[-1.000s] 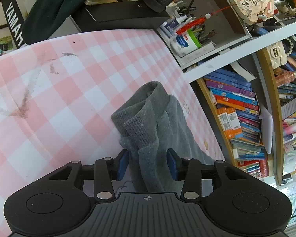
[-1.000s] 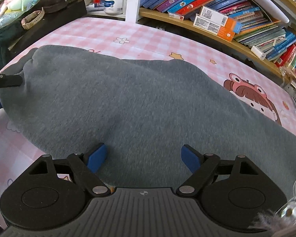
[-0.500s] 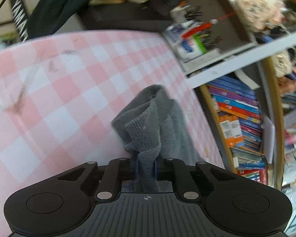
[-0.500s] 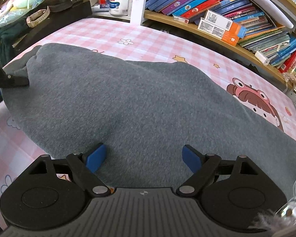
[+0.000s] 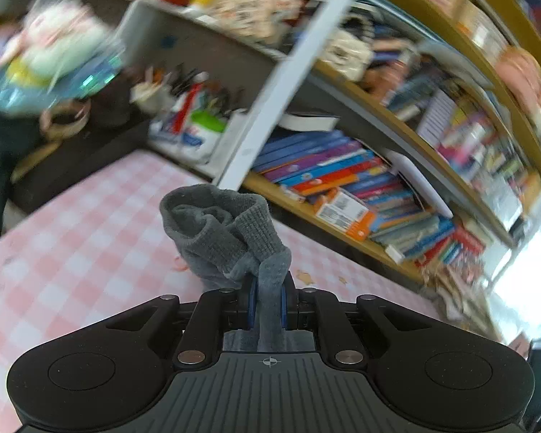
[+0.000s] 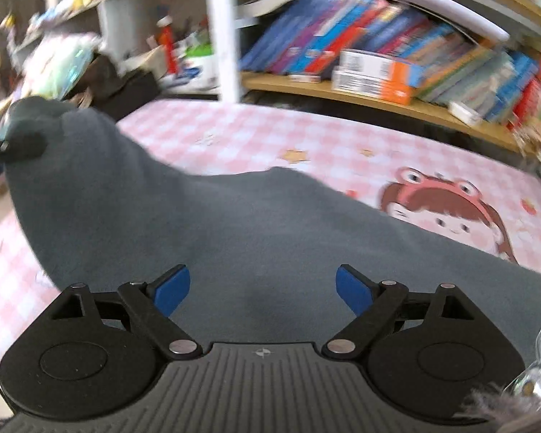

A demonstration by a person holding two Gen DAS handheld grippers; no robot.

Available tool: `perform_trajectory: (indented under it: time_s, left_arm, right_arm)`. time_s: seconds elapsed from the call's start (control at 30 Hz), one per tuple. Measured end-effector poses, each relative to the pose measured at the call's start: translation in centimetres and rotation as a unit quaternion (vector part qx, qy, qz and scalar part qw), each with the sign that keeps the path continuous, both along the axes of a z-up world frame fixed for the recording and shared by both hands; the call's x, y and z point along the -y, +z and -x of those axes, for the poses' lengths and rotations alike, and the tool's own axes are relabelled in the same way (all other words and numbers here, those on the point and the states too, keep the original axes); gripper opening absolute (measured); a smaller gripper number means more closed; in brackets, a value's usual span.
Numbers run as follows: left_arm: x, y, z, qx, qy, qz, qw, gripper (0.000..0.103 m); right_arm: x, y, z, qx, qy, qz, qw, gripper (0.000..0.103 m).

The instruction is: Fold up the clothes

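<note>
Grey knit garment (image 6: 234,238) – spread on checked cloth, ribbed cuff (image 5: 234,231) lifted, bunched

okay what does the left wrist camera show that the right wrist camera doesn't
Only the left wrist view shows the left gripper, jaws shut on the grey garment's ribbed cuff, which is bunched above them. Only the right wrist view shows the right gripper, jaws open over the garment's broad body, and the cartoon girl print. Both show the garment, the pink checked cloth and the bookshelf.
</note>
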State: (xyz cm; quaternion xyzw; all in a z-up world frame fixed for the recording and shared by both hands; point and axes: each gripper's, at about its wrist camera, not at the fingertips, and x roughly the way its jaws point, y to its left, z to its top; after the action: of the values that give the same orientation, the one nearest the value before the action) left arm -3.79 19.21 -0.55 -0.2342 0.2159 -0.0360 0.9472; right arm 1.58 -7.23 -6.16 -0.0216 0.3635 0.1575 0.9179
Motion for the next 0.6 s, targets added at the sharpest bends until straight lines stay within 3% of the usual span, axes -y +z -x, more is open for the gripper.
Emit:
perform_trajectory:
  time_s: [0.3,0.43,0.53,0.6]
  left_arm:
    - [7.6,1.7,-0.8,0.011,-0.063,-0.109,0.9920,0.011]
    - [10.7,1.3,-1.3,-0.006,-0.100,-0.123,0.9874,0.011]
    - [13.5,0.4,-2.0,-0.040,-0.146,-0.147,0.9776,0.012]
    - [14.2,-0.1,-2.0,-0.055,-0.163,-0.147,0.9741,0.020]
  right_arm:
    - [7.8,-0.1,0.5,-0.016,-0.064,-0.065,0.996,0.088]
    - [10.1,-0.5,0.7,-0.019,-0.076,-0.081,0.994,0.088]
    - [11.4,-0.7,0.8,-0.022,-0.080,-0.092,0.992,0.088]
    - [12.2,-1.0,0.8,-0.027,-0.083,-0.101,0.991,0.088]
